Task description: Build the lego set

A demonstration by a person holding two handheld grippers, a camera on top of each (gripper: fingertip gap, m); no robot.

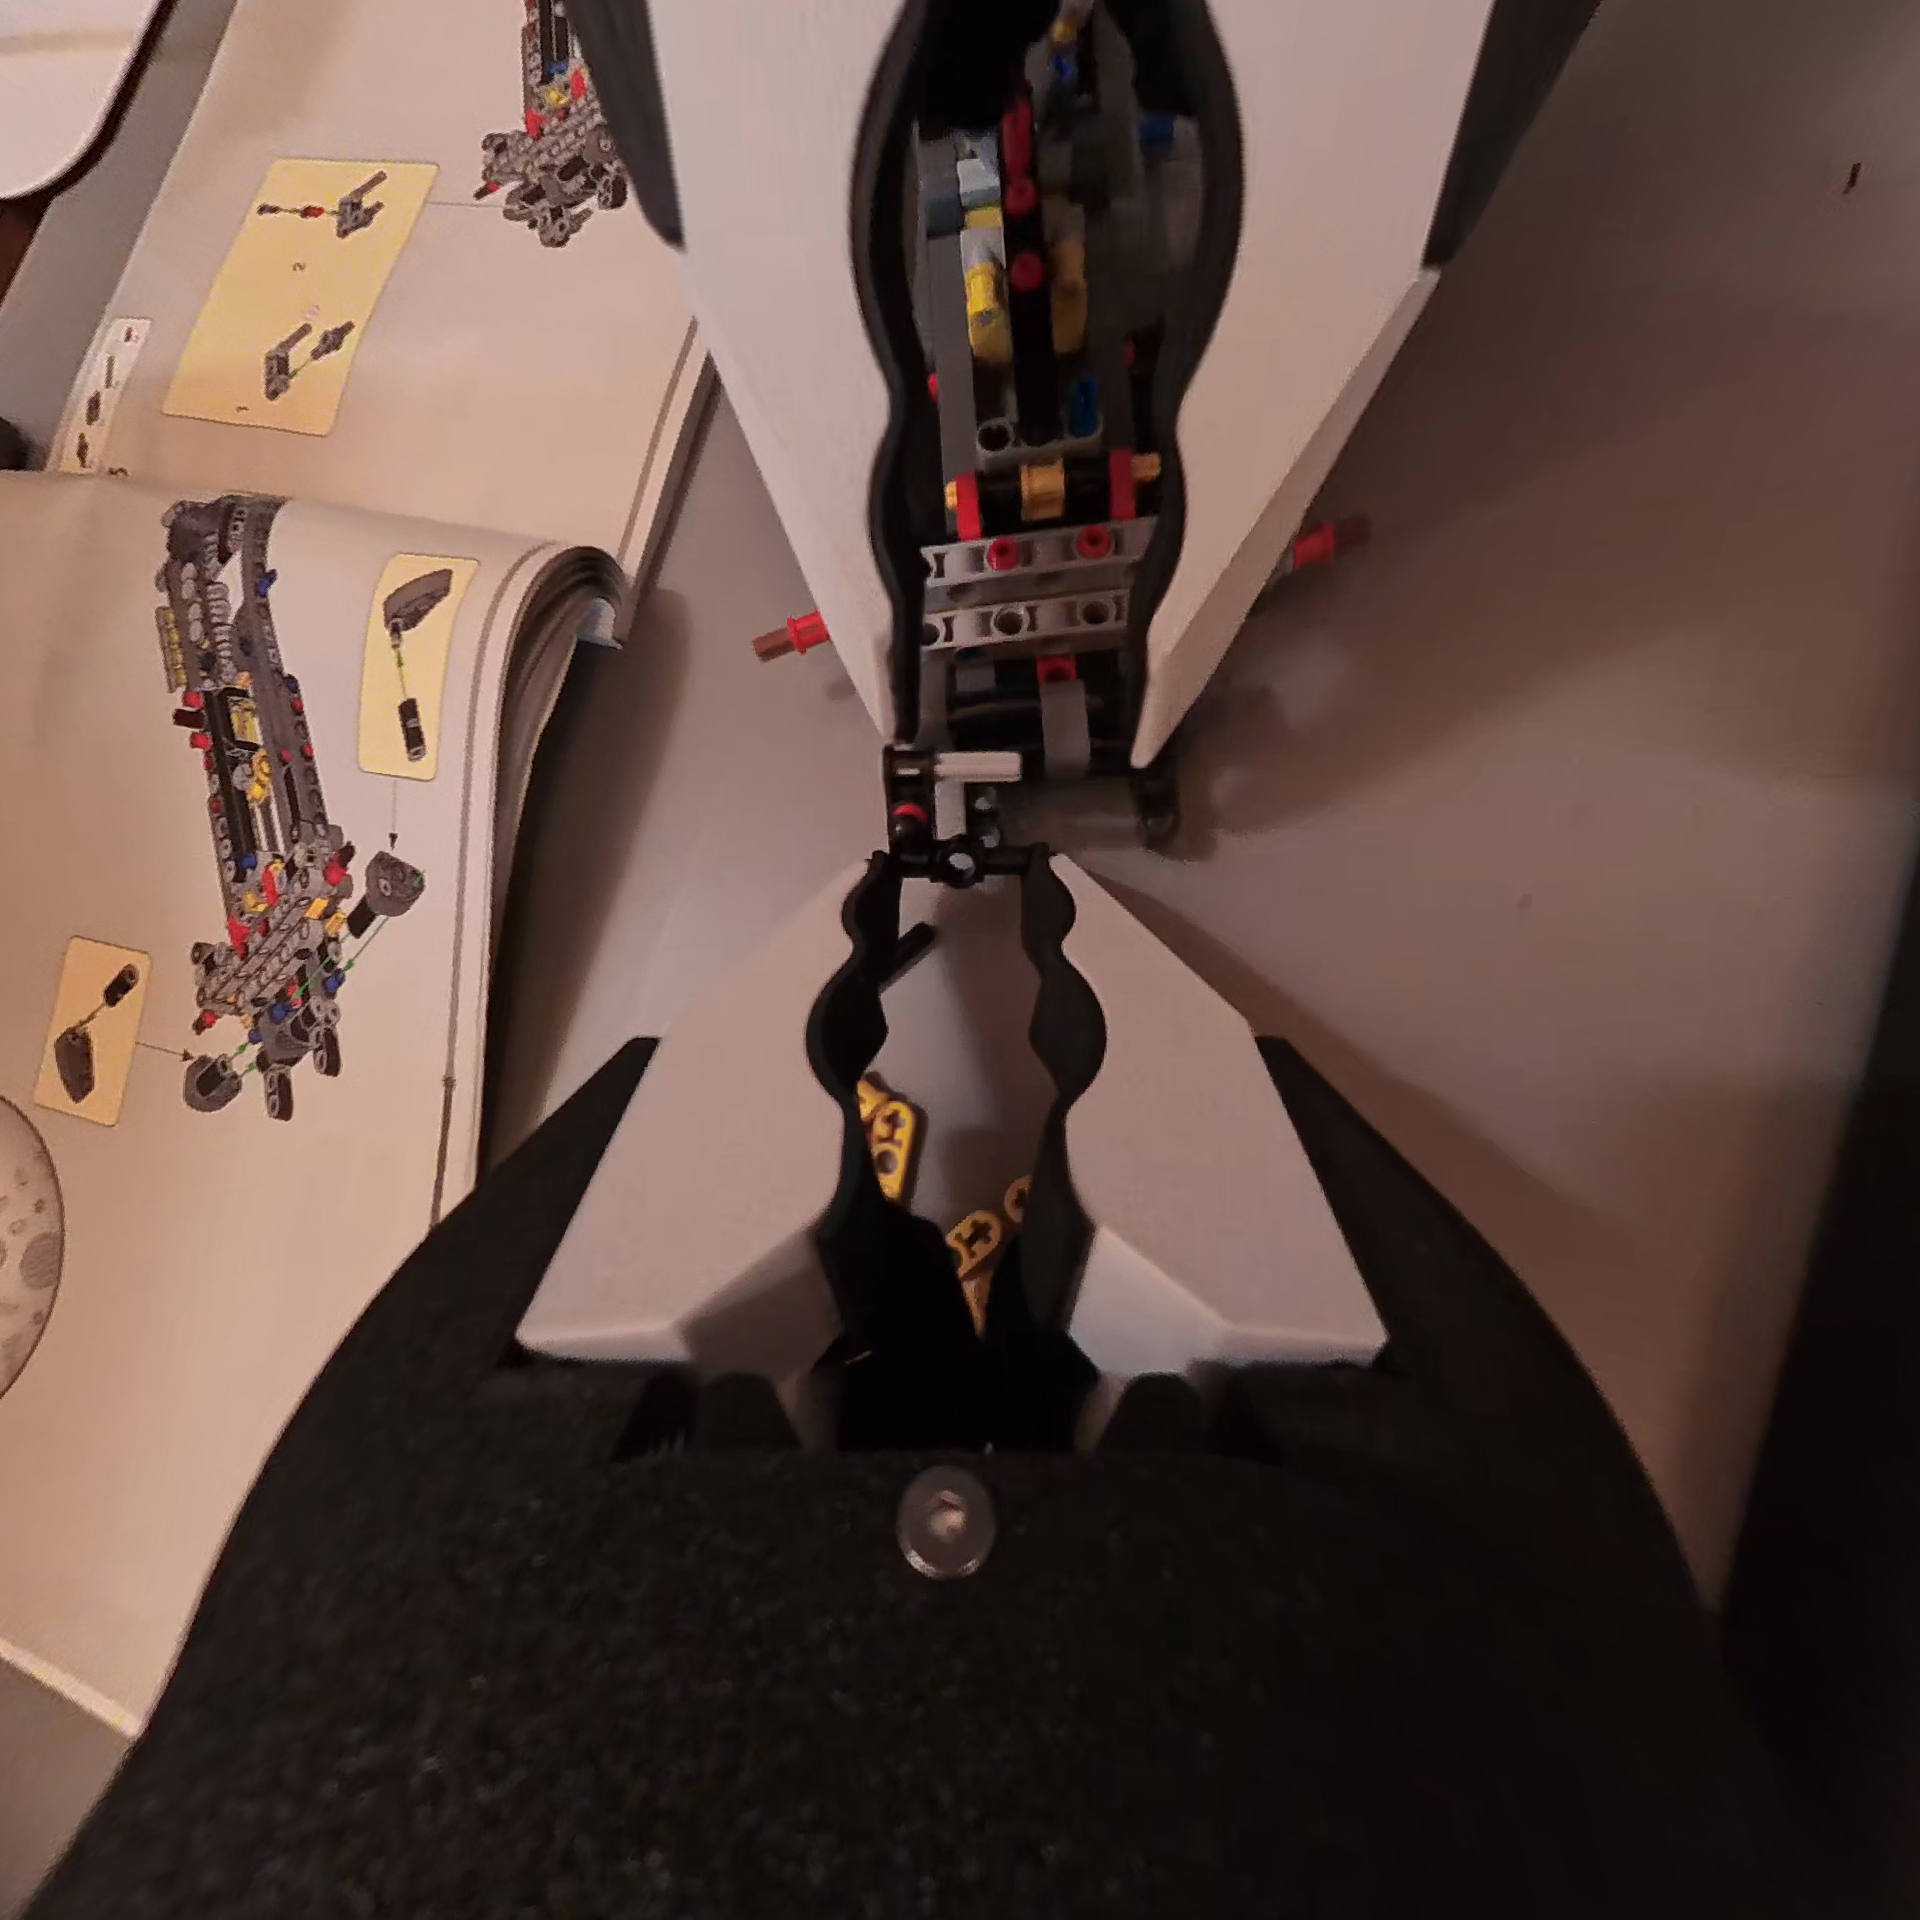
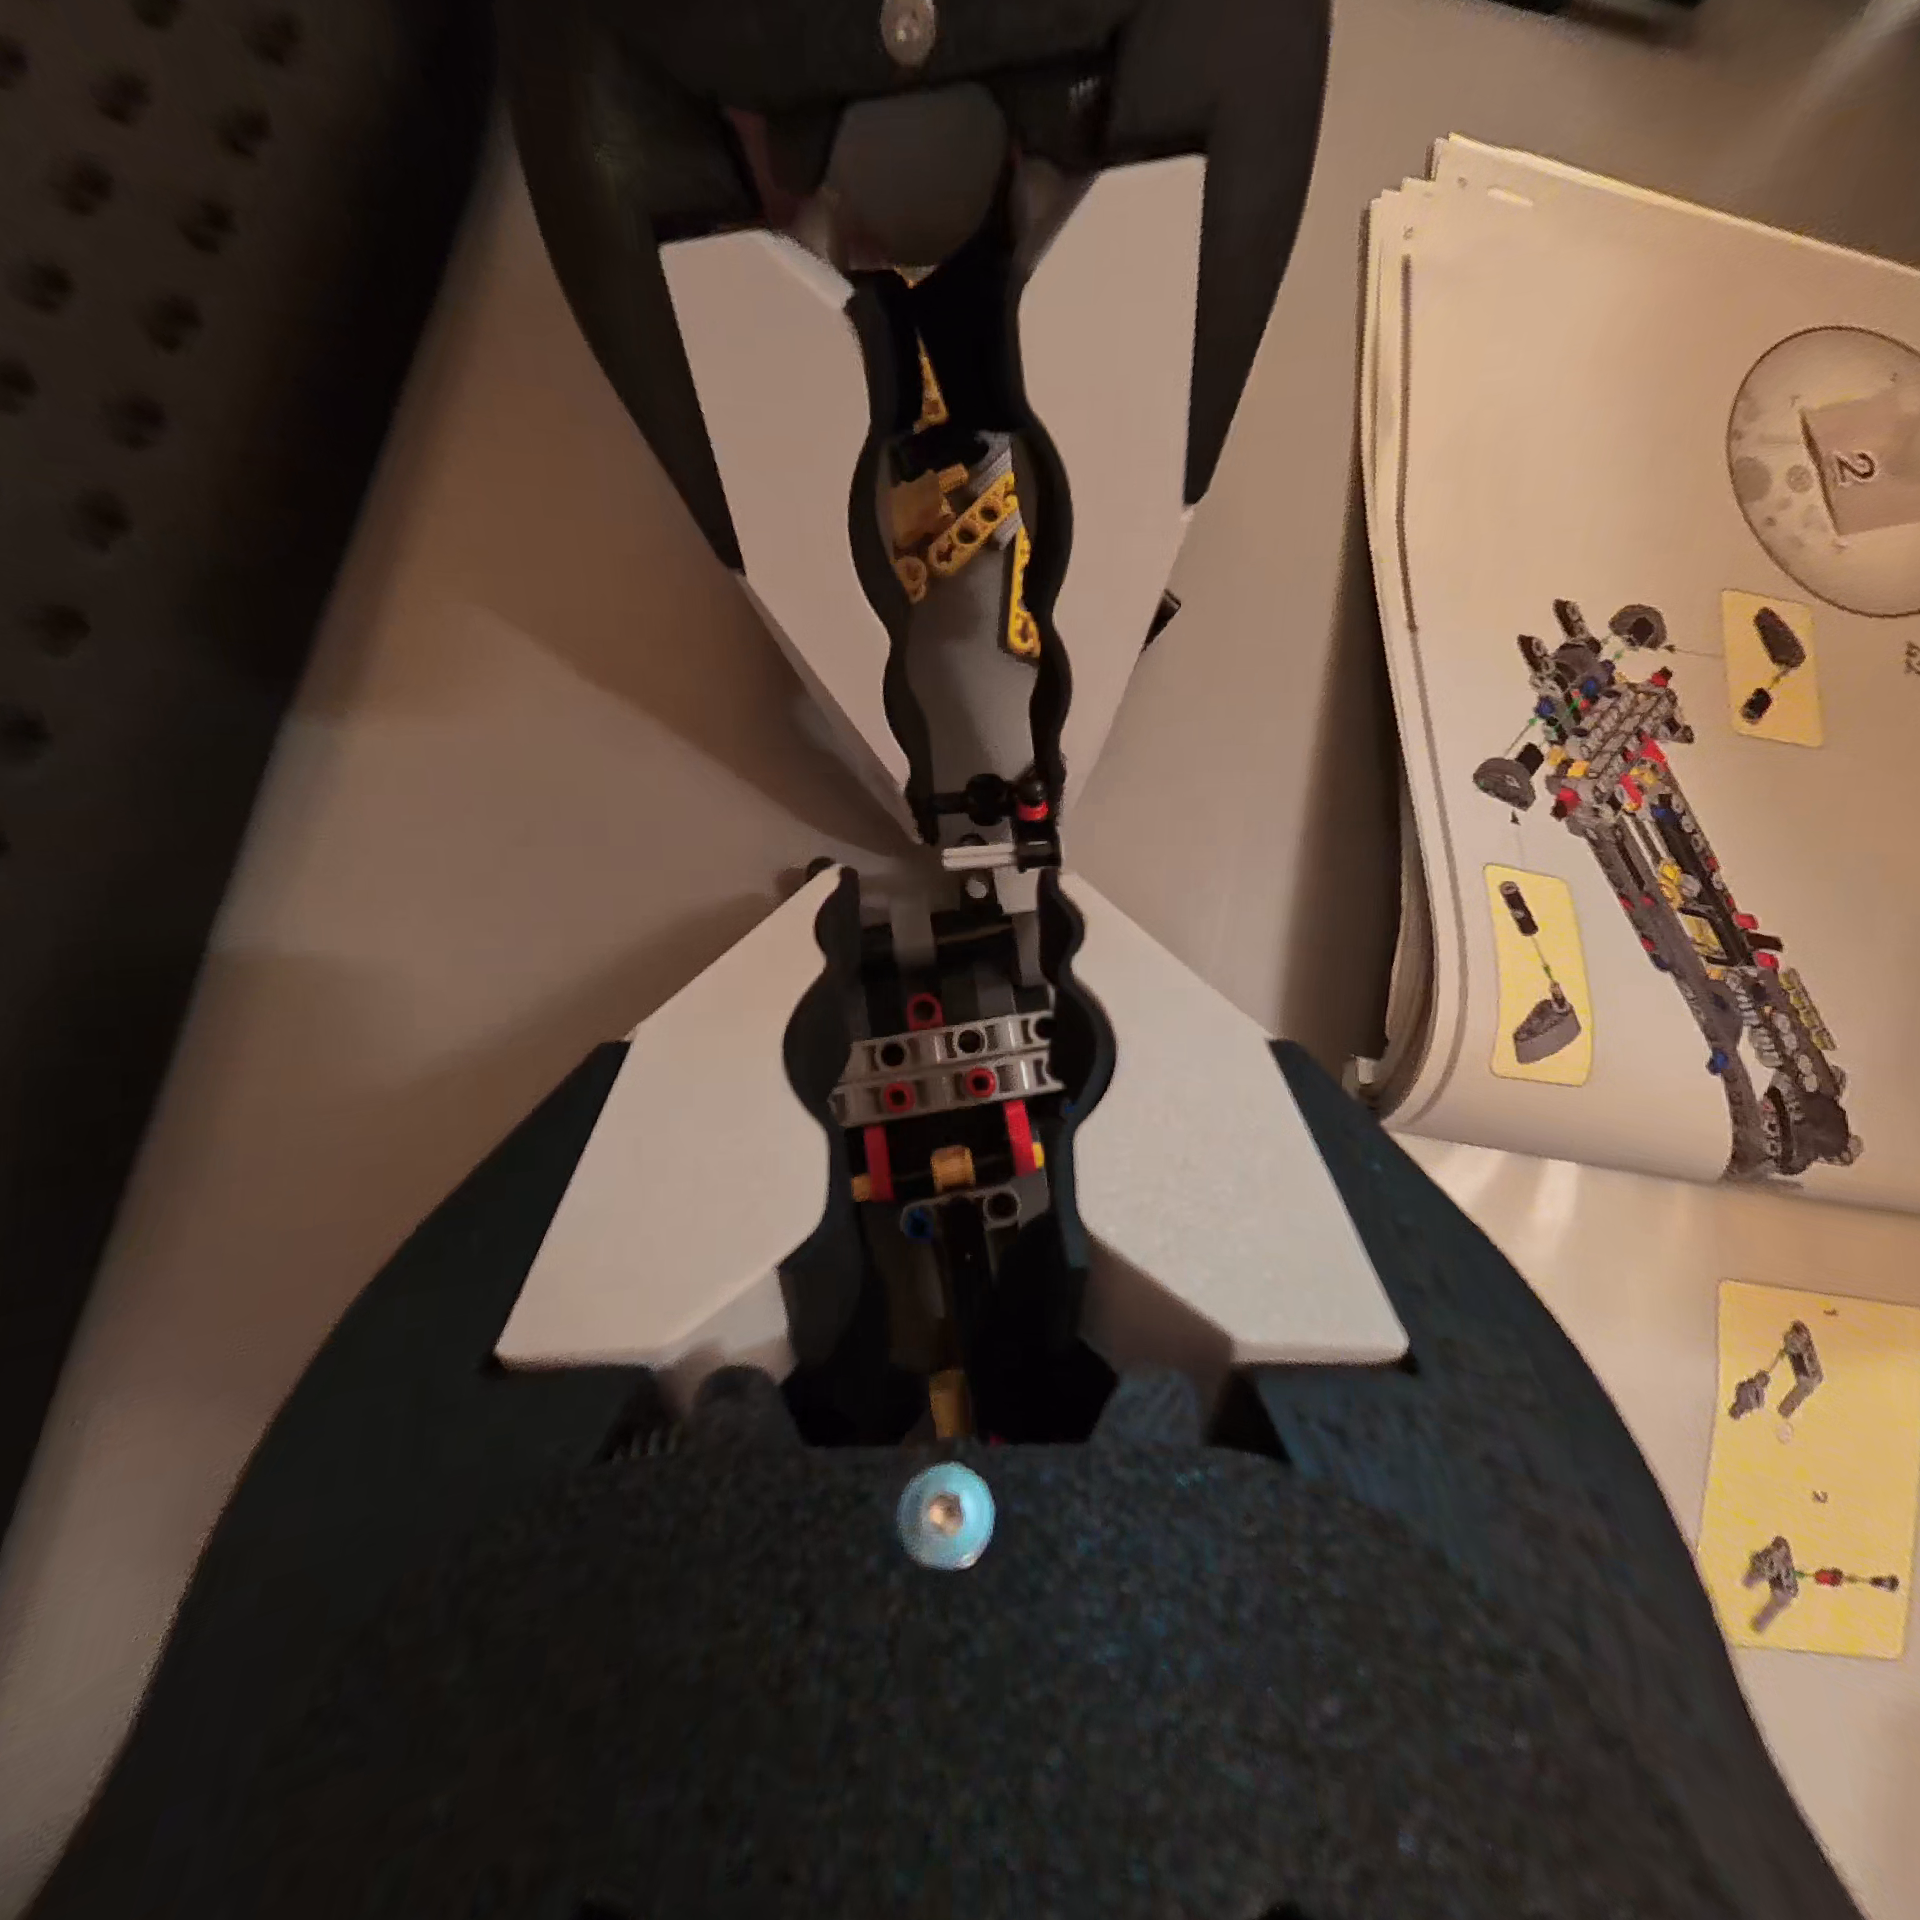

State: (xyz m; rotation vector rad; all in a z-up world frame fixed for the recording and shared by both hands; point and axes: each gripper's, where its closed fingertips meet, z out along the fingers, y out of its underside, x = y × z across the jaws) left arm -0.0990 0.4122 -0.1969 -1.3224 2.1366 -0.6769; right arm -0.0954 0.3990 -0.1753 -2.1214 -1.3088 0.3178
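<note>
Paper booklet: an open instruction booklet (image 1: 312, 790) lies at the left of the left wrist view, showing coloured drawings of a long grey model and yellow call-out boxes.
Loose pins: two small red-and-brown pins lie on the pale table (image 1: 1558, 935), one (image 1: 790, 634) left of the far tongs and one (image 1: 1325, 542) right of them.
Left gripper: the left gripper (image 1: 956, 860) points forward, its black wavy pads narrowed at the tips and pinching a small black connector piece (image 1: 961, 860) crosswise.
Lego model: the long grey, black, red and yellow lego model (image 1: 1029, 436) sits straight ahead, held lengthwise.
Right gripper: the right gripper (image 2: 945, 883) faces the left one nose to nose, its pads pressed against the model's sides and clamping it; the model's front end (image 2: 992, 852) meets the connector piece.
Yellow beams: loose yellow beams (image 2: 961, 520) lie on the table beyond, seen between the left tongs.
Doing it well: I judge the connector is being pushed onto the model's front end. Keep the right clamp firm, line up the holes squarely, and press straight along the model's length so nothing twists or pops off.
Writing: the booklet carries step numbers and a numbered bag symbol; no brand name is readable.
</note>
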